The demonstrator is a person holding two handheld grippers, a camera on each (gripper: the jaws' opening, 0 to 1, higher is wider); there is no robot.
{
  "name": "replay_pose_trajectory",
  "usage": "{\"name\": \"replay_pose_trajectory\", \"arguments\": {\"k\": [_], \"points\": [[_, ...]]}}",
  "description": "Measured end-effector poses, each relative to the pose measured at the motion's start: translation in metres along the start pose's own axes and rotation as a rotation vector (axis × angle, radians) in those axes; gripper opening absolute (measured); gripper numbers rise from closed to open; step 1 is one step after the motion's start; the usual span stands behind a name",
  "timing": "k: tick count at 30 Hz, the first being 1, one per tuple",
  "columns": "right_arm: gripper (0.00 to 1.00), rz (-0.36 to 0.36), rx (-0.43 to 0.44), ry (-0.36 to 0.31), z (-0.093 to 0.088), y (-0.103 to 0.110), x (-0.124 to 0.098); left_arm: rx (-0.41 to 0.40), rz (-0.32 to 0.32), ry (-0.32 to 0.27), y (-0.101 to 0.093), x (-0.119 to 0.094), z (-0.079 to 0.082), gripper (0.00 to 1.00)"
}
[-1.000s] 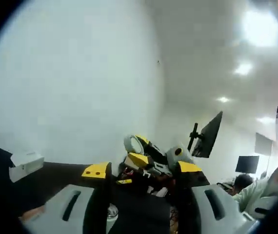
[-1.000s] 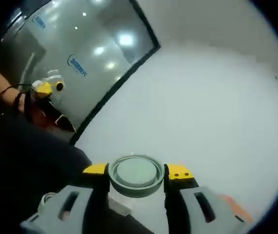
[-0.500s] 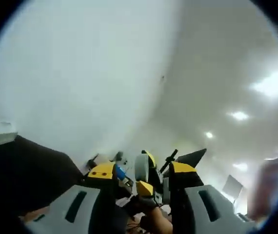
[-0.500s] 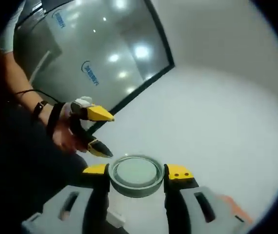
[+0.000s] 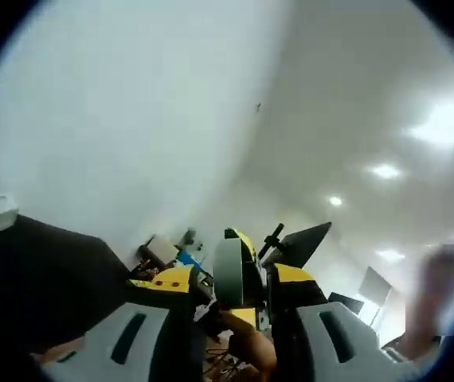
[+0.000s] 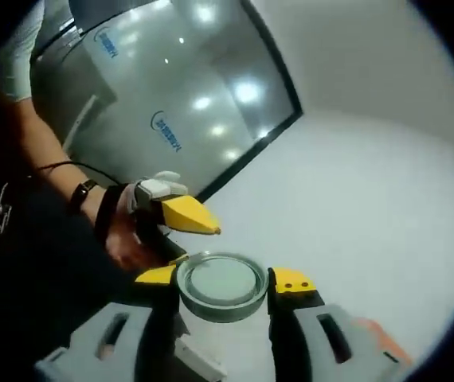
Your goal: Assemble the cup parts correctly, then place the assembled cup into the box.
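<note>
The left claw (image 6: 178,239), open, has closed in beside the lid (image 6: 222,285) gripped by the right claw (image 6: 224,280).

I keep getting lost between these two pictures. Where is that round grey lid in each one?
Left gripper view: the round lid sits low in the centre, seen edge-on.
Right gripper view: it sits low in the centre, flat face to the camera, clamped by the right claw.
Shared landmark: the yellow-tipped left claw, just up-left of the lid in the right gripper view, flanking it from the bottom in the left gripper view.
</note>
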State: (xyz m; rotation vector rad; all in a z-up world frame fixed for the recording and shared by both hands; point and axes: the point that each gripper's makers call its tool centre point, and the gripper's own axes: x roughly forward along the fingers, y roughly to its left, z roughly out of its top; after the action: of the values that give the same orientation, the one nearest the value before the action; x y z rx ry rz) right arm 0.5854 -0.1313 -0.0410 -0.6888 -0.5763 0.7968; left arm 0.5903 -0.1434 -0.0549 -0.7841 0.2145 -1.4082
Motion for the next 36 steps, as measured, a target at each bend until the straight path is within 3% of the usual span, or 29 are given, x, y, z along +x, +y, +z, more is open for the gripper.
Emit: {"name": "replay_pose_trajectory", "arguments": {"k": [8, 14, 24, 25, 29, 32, 34, 36], "points": [[0.41, 0.043, 0.012, -0.006, 0.005, 0.015, 0.002, 0.039, 0.013, 0.068, 0.001, 0.0, -0.012, 0.26], [0.41, 0.063, -0.005, -0.002, 0.006, 0.025, 0.002, 0.045, 0.034, 0.08, 0.006, -0.001, -0.012, 0.15], [0.41, 0.058, -0.066, 0.029, -0.003, 0.027, 0.002, 0.076, 0.097, 0.103, 0.017, 0.001, -0.014, 0.11], [0.41, 0.078, -0.017, 0.046, -0.007, 0.029, 0.001, 0.099, 0.125, 0.105, 0.022, 0.0, -0.014, 0.11], [0.45, 0.105, 0.125, 0.007, -0.001, 0.023, -0.009, 0.146, 0.179, 0.075, 0.029, -0.005, -0.005, 0.11], [0.46, 0.119, 0.235, -0.007, 0.0, 0.014, -0.017, 0.281, 0.256, 0.066, 0.035, -0.012, 0.002, 0.11], [0.46, 0.141, 0.317, -0.014, -0.002, 0.007, -0.024, 0.356, 0.262, 0.063, 0.031, -0.014, 0.005, 0.11], [0.54, 0.211, 0.415, -0.001, -0.005, 0.01, -0.03, 0.419, 0.253, 0.059, 0.023, -0.015, 0.006, 0.11]]}}
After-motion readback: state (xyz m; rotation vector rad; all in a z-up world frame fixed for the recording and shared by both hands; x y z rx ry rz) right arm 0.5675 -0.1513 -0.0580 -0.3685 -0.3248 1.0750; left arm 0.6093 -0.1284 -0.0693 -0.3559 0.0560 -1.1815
